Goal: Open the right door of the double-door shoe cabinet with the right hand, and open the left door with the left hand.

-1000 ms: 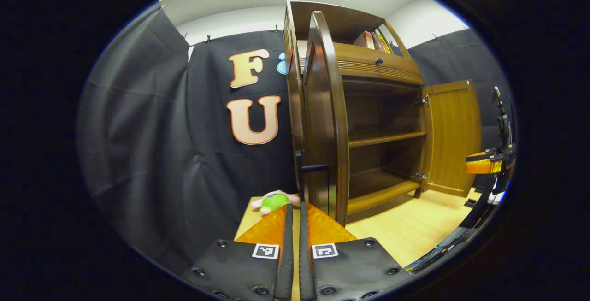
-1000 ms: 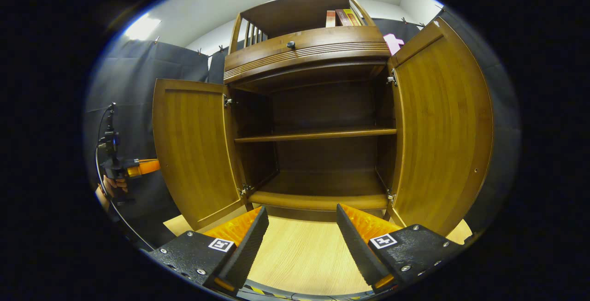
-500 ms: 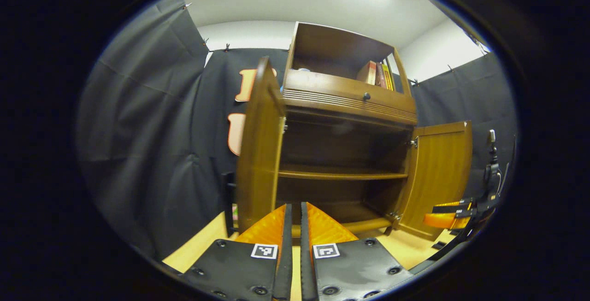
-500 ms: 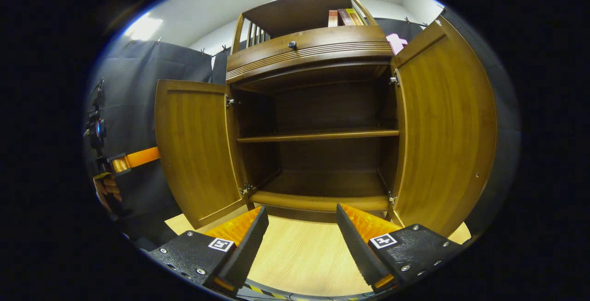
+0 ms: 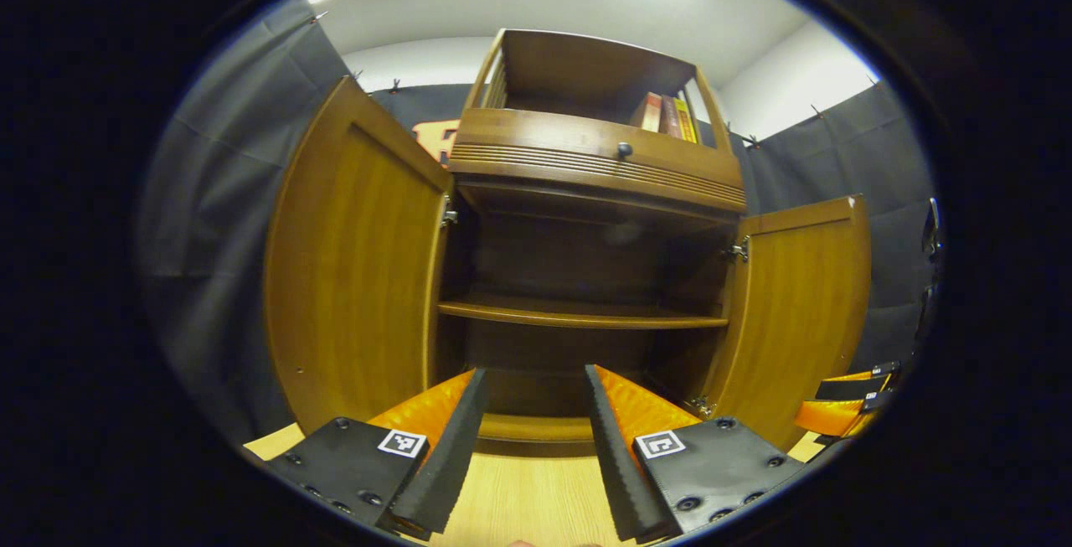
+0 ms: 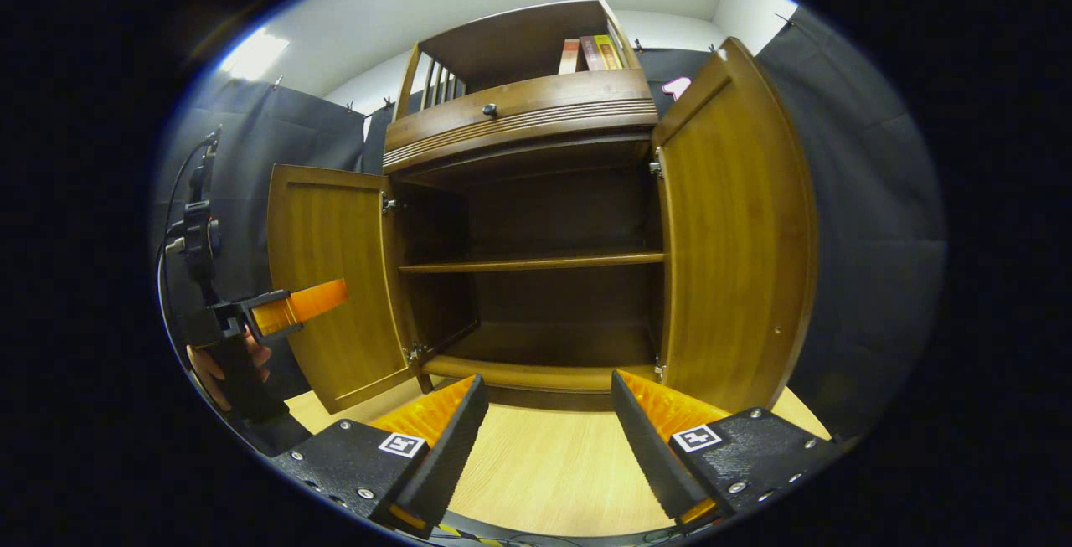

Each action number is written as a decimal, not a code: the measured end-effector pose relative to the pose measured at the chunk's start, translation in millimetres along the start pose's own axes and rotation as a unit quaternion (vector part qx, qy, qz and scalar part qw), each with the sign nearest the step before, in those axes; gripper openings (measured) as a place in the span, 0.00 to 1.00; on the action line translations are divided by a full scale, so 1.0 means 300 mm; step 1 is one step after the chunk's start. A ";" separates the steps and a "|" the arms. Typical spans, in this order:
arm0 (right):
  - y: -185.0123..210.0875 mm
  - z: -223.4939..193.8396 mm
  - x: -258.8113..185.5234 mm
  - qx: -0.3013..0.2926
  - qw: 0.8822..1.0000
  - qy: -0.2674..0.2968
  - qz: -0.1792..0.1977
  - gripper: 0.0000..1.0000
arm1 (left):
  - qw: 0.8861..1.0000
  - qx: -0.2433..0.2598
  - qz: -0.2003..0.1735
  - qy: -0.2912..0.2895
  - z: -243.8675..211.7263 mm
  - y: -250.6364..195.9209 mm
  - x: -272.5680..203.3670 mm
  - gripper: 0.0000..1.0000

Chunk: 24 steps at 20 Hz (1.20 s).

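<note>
Left gripper view — left gripper (image 5: 529, 446) spread, level.

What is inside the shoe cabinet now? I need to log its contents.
Inside the shoe cabinet one bare shelf shows, no shoes. The dark back corners cannot be made out.

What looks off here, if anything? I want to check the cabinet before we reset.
Nothing stands out. The left door and right door both hang open and look intact, the shelf sits level and bare, and the books stand upright on top.
</note>
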State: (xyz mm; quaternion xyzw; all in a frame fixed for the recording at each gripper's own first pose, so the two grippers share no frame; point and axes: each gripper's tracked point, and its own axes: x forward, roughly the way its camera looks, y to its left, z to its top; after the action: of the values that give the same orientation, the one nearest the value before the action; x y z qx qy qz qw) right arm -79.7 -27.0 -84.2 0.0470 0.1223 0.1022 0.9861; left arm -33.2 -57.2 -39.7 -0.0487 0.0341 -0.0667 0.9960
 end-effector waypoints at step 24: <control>-0.102 0.020 0.004 0.010 1.000 -0.017 0.006 0.92 | 0.997 0.031 0.069 -0.004 -0.011 0.002 0.014 0.97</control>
State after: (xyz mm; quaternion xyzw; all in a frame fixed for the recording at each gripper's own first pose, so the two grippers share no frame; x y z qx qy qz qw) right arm -71.2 -57.1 -82.2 0.0592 0.1060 0.1061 0.9869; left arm -29.2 -57.6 -43.3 -0.0160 0.0315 0.0015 0.9994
